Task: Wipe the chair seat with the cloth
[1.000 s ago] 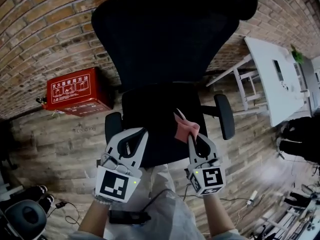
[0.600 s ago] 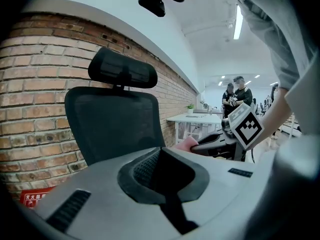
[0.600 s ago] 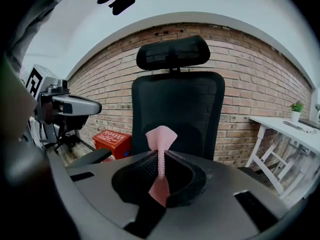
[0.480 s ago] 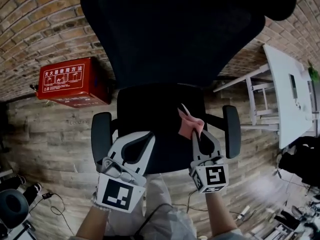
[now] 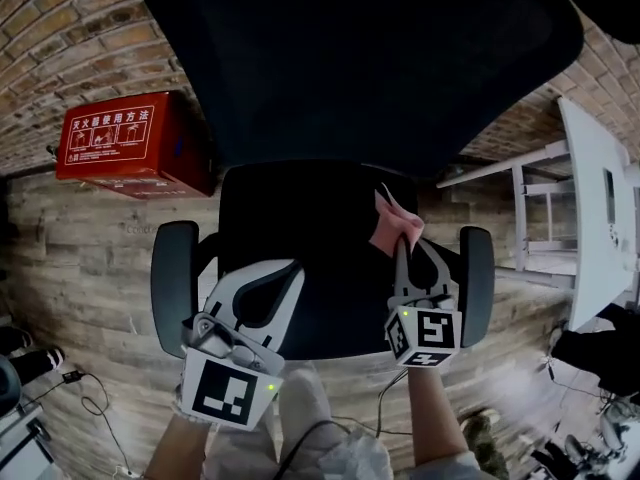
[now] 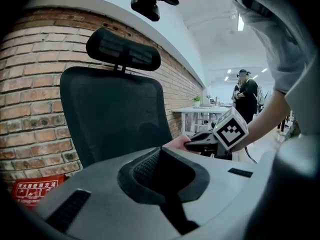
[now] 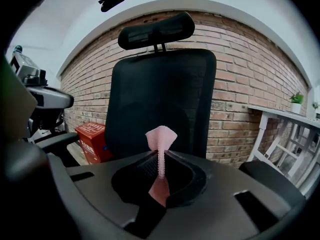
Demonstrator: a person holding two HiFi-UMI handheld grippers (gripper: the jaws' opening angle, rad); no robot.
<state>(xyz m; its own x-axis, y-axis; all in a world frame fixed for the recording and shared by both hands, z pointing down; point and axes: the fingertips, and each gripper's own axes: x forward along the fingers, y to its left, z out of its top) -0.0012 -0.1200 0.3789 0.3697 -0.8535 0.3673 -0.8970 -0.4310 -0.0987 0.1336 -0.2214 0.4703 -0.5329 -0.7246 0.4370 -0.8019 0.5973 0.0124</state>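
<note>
Forward over the black chair seat (image 5: 300, 218) now, the right gripper (image 5: 400, 246) pinches a pink textured cloth (image 5: 392, 223) for wiping. Beside it, the left gripper (image 5: 262, 276) idles closed, empty.

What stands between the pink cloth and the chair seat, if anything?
Nothing visible. The right gripper holds the cloth over the chair seat, whose dark surface beneath looks bare. The left gripper is off to the side.

Chair backrest (image 5: 360, 68) cut off at upper edge of head view; seat (image 5: 300, 208) front hidden under left gripper (image 5: 285, 266) and right gripper (image 5: 402, 244); white table (image 5: 592, 198) cut off at right edge
</note>
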